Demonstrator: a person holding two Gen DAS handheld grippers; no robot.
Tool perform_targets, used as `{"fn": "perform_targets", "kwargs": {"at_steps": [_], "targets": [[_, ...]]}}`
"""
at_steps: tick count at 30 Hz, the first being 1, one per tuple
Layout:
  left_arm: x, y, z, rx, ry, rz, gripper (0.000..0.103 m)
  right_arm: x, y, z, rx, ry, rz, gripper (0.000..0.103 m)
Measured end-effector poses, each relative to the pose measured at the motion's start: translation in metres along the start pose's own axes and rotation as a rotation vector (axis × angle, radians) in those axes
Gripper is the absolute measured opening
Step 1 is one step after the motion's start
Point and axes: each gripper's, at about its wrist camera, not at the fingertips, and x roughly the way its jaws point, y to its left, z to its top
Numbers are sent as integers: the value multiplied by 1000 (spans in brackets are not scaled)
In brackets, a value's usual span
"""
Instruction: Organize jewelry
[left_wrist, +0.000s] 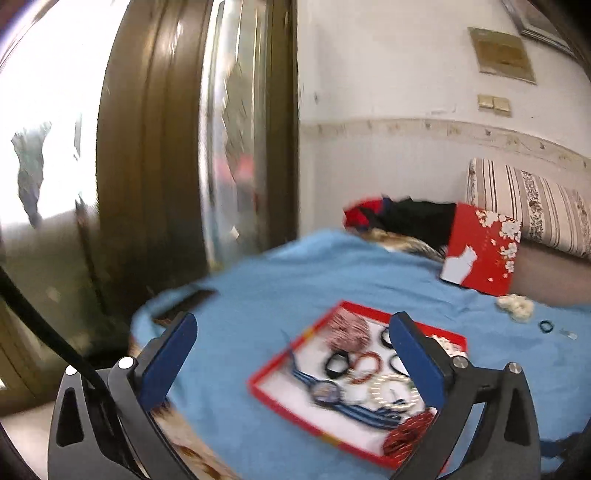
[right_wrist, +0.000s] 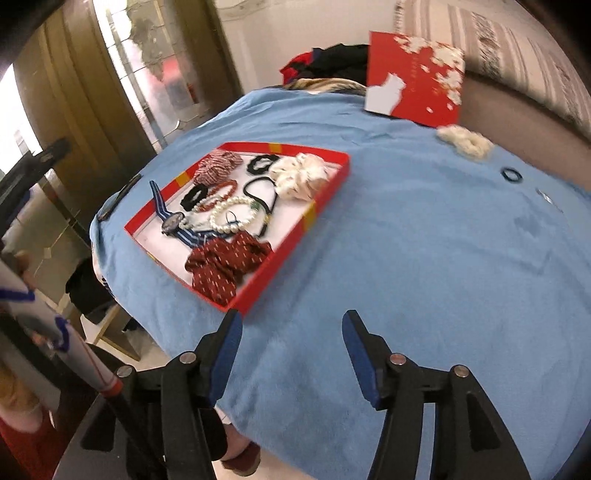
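A blue cloth (right_wrist: 406, 240) covered the table, which stood near a dark wooden door frame (left_wrist: 147, 166) and a white wall (left_wrist: 388, 92). The red tray (right_wrist: 328, 199) lay on the cloth, holding a pearl bracelet (right_wrist: 231, 214), a watch (right_wrist: 173, 223) and a dark red scrunchie (right_wrist: 225, 266). The red lid (right_wrist: 417, 81) leaned against a striped cushion (left_wrist: 535, 199) behind. The left gripper (left_wrist: 295, 354) was spread wide and the right gripper (right_wrist: 291, 332) partly, both empty.

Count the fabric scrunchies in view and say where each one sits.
4. In the red tray: red-and-white striped scrunchie at the far corner, cream scrunchie at the right, dark red dotted scrunchie nearest. A fluffy white scrunchie lies outside on the blue cloth. Others may be hidden.
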Motion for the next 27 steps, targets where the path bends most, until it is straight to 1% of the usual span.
{"fn": "perform_targets", "kwargs": {"at_steps": [2,4,6,8,9,11,13,15,19,22,27], "targets": [[-21,2,0,59,-32,49,103,-4,-3,-5,21,2,9,61],[-35,0,2,91,-21,50,103,-10,-4,-13,29,-4,10,61],[-47,0,2,92,22,3,103,-17,-3,-20,20,-18,-10,61],[-56,1,-2,59,55,-58,103,-22,0,-25,3,-35,-32,61],[-58,-1,-5,44,71,-71,103,-25,1,-27,-9,-46,-45,61],[-57,-2,-10,14,124,-111,103,-31,1,-31,-24,-65,-67,63],[-53,-7,-14,12,179,-141,103,-37,0,-36,-34,-79,-85,66],[-49,-13,-19,24,236,-143,103,-40,-1,-40,-45,-85,-103,66],[-48,-25,-31,36,314,-165,103,-44,-5,-48,-43,-92,-143,67],[-50,-35,-38,60,337,-187,103,-48,-9,-51,-29,-93,-173,68],[-52,-51,-44,116,357,-220,103,-53,-13,-54,-14,-91,-198,70]]}}
